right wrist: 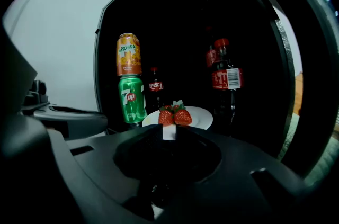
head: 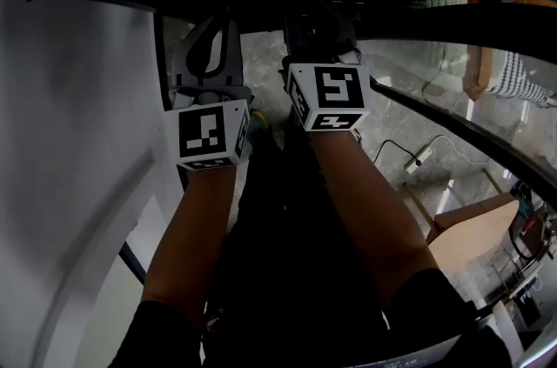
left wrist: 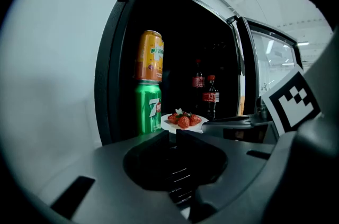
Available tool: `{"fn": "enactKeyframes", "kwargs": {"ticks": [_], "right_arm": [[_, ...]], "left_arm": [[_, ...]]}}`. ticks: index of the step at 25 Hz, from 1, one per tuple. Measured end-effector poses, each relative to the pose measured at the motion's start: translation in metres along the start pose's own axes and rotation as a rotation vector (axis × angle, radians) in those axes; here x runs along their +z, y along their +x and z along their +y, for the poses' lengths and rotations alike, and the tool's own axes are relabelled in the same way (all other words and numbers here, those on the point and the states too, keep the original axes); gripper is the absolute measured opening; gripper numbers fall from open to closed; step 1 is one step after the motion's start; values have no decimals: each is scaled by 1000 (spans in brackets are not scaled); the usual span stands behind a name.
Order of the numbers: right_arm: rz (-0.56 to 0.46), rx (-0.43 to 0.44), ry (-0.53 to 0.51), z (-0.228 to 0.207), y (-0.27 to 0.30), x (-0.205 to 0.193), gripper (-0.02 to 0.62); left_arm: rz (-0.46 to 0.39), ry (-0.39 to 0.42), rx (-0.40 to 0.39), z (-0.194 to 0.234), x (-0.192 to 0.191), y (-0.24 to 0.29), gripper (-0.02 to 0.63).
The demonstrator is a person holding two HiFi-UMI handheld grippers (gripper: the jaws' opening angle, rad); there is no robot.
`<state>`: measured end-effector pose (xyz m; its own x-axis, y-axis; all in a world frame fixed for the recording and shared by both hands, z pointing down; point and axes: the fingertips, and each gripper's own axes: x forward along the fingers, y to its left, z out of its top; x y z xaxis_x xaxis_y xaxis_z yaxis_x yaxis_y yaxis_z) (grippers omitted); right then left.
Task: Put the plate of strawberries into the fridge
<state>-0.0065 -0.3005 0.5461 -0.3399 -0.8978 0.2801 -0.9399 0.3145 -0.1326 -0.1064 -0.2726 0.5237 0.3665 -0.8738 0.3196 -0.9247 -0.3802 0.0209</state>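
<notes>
Both forearms stretched forward, side by side, marker cubes up. Right hand-held gripper [right wrist: 168, 133] reaches further ahead, into the open fridge [right wrist: 98, 59]. Its jaws are pinched on the near rim of the plate [right wrist: 199, 115], with a white strip of rim showing between them. The plate is inside the fridge, strawberries [right wrist: 175, 116] on it just past the jaw tips.

Left hand-held gripper [left wrist: 172, 135] sits just left of the right one and a bit further back. Its jaws are together, only a thin slit between them, nothing held. It points at the fridge opening.

Around the plate:
- Green can [right wrist: 132, 99] ahead-left of the right jaws, close beside the plate.
- Orange can [right wrist: 128, 54] stacked on top of the green can.
- Big cola bottle [right wrist: 226, 77] ahead-right, next to the plate's right edge.
- Smaller cola bottle [right wrist: 154, 88] further back behind the plate.
- Glass fridge door [left wrist: 265, 69] swung open to the right of both grippers.
</notes>
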Motion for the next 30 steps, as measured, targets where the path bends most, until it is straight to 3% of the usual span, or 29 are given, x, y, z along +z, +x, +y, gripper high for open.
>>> {"fn": "enactKeyframes", "kwargs": {"ticks": [15, 30], "right_arm": [[-4, 5, 2, -5, -8, 11, 78], [-71, 1, -45, -2, -74, 90, 78]], "left_arm": [[-19, 16, -13, -1, 16, -2, 44], [-79, 67, -41, -19, 89, -33, 44]]}}
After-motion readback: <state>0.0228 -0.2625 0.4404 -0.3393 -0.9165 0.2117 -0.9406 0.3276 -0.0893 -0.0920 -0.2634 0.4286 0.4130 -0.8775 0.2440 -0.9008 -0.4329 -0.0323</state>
